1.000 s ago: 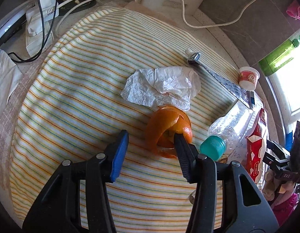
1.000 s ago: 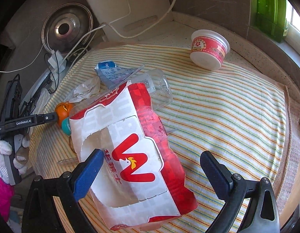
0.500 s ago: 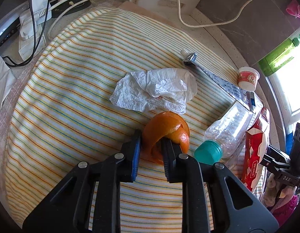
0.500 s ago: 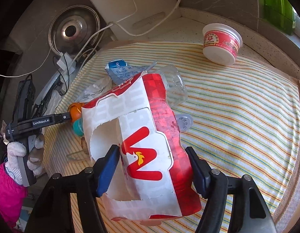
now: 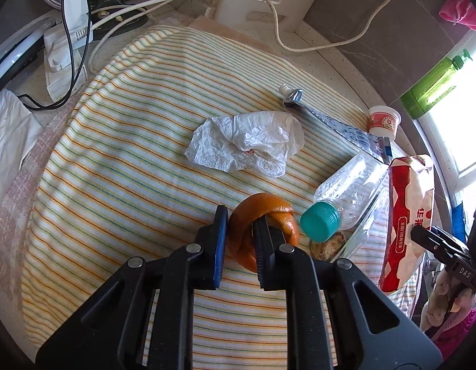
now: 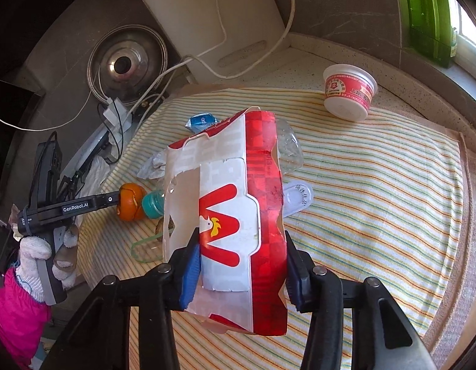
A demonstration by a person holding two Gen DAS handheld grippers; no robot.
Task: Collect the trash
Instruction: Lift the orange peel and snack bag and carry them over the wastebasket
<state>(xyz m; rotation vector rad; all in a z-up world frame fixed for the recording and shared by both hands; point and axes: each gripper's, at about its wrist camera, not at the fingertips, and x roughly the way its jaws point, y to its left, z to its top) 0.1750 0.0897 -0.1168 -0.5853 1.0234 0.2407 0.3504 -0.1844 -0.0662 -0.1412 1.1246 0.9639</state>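
My left gripper is shut on a curled orange peel, pinching its wall over the striped cloth; it also shows in the right wrist view. My right gripper is shut on a red and white paper food box and holds it tilted above the cloth; the box also shows in the left wrist view. Other trash on the cloth: a crumpled white tissue, a clear plastic bottle with a teal cap, a flattened tube, a small red and white cup.
A power strip and cables lie at the cloth's far left edge. A pot lid and a white board lean on the back wall. A green bottle stands by the window. A small clear lid lies beside the box.
My left gripper closed on the orange peel. My right gripper closed on the food box and lifted it, tipping it upright.
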